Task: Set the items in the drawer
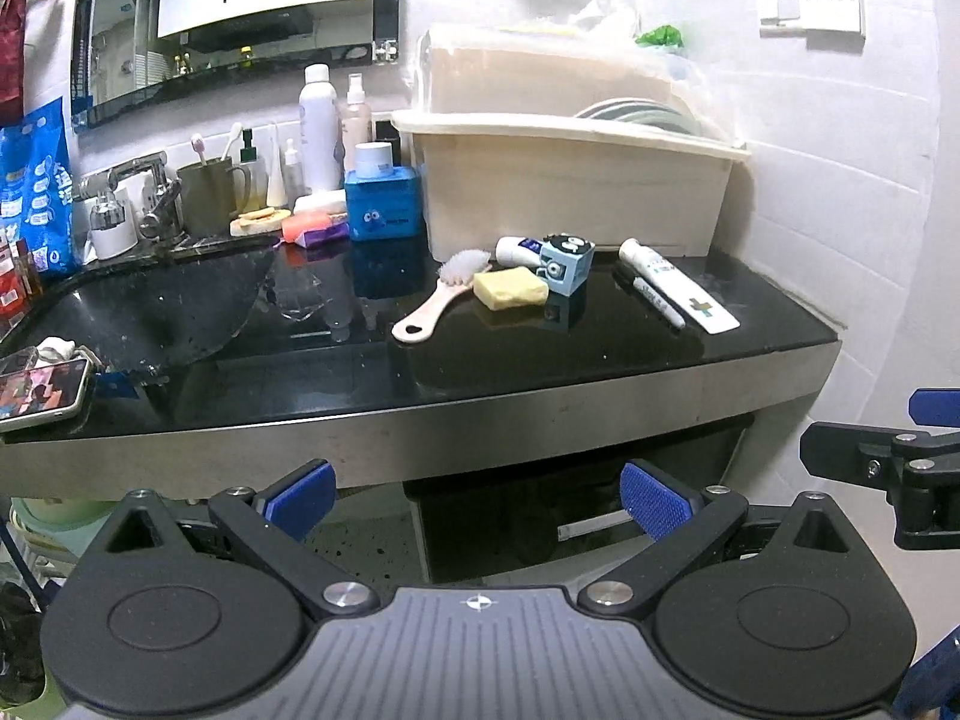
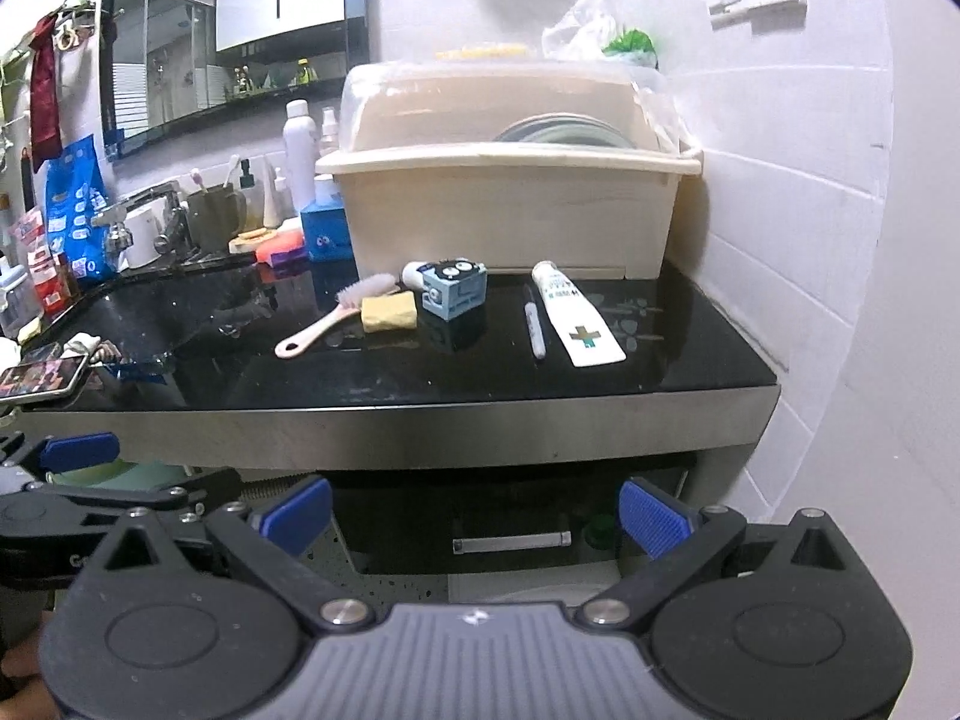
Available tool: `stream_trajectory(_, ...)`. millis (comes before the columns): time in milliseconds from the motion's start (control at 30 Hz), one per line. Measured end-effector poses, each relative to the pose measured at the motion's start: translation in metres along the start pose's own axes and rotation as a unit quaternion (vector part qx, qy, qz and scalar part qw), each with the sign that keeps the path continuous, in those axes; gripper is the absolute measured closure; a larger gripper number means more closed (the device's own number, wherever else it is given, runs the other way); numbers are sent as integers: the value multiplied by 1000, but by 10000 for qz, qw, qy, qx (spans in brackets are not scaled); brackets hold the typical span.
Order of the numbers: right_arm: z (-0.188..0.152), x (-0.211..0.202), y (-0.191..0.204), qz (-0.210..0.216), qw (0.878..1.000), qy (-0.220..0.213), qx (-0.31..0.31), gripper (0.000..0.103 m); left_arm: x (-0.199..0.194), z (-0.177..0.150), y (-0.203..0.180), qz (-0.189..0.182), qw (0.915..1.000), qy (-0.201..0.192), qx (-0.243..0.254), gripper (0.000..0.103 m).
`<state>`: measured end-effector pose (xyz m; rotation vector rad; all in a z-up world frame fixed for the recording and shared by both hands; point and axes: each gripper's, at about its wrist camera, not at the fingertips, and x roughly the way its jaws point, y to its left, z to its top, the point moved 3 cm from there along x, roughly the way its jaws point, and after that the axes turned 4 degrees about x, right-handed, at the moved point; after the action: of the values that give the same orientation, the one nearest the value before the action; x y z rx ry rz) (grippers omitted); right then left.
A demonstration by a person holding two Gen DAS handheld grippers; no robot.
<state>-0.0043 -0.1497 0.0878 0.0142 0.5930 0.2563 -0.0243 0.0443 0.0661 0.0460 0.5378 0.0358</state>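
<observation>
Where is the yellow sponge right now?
The yellow sponge lies on the black counter in front of the cream dish box, between the pink brush on its left and the blue cube toy on its right.

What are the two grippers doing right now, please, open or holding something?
Left gripper: open, holding nothing, below the counter edge.
Right gripper: open, holding nothing, facing the drawer.
</observation>
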Motion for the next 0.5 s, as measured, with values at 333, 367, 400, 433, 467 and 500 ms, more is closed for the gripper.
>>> stream_trajectory(333,12,-14,6,-92,9998,-174,-36,0,-13,16,5,67,9998,-167,-65,1)
stream_trajectory(367,12,-15,6,-105,9997,-194,-49,0,-14,18,6,83,9998,-179,-66,1)
stream_trajectory(400,12,-17,7,-120,9997,-220,-66,0,-14,19,6,99,9998,-187,-62,1)
stream_trajectory(433,12,-18,7,-135,9996,-244,-81,0,-14,20,6,117,9997,-191,-53,1)
stream_trajectory(467,12,-18,7,-143,9995,-252,-84,0,-14,21,5,137,9997,-193,-40,1)
stream_trajectory(500,11,-18,7,-150,9995,-260,-86,0,-14,22,4,157,9997,-194,-27,1)
